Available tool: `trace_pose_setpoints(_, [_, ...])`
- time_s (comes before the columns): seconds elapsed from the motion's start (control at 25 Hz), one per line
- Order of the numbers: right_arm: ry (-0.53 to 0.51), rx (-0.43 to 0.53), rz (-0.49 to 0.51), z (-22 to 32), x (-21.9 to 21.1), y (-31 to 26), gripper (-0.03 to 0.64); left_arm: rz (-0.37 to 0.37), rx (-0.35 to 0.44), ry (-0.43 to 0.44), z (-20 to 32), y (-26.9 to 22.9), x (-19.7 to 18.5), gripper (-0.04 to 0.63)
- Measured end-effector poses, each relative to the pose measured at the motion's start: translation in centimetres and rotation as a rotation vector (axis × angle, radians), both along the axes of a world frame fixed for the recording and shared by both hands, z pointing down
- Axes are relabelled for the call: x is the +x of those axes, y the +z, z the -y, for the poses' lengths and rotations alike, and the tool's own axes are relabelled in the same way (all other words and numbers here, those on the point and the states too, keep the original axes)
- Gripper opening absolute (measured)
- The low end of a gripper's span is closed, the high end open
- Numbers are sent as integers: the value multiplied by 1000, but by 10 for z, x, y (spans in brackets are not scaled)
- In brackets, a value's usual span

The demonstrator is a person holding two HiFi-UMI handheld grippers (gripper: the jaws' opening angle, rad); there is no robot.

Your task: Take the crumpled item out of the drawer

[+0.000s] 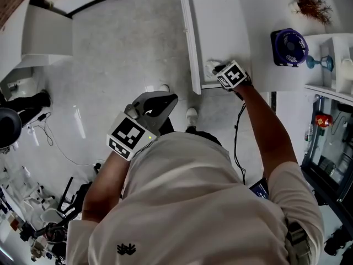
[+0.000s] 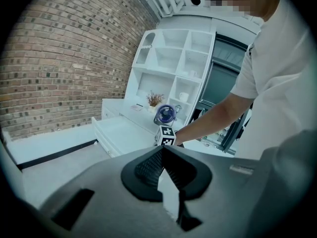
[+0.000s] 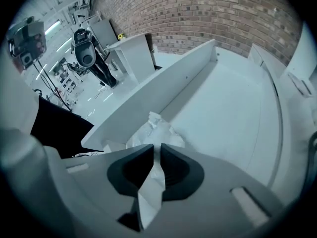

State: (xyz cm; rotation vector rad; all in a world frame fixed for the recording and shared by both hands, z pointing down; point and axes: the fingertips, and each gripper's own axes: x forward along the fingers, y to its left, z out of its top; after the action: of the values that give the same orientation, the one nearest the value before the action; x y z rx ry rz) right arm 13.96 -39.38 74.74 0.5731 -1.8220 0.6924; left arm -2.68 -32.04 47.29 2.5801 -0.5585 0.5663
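A white drawer (image 1: 220,26) stands pulled out of a low white cabinet. In its near left corner lies the crumpled item (image 1: 212,67), a wad of white paper. My right gripper (image 1: 220,69) reaches into that corner. In the right gripper view the crumpled paper (image 3: 153,130) bulges out ahead of the right gripper (image 3: 157,145), and a strip of it is pinched between the nearly closed pads. The drawer floor (image 3: 223,103) beyond is bare. My left gripper (image 1: 168,99) hangs over the floor, away from the drawer, with its tips together and nothing held.
A blue fan (image 1: 289,47) and a dried plant (image 1: 313,4) stand on the cabinet top to the right of the drawer. A white shelf unit (image 1: 331,65) is at far right. A white stand (image 1: 47,35) and camera gear (image 1: 22,104) sit at left.
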Motion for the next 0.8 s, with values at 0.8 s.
trace_pose_setpoints(0.8, [67,212,290,-51,35,-134,52,-6,61,-143,-85,-32,70,6])
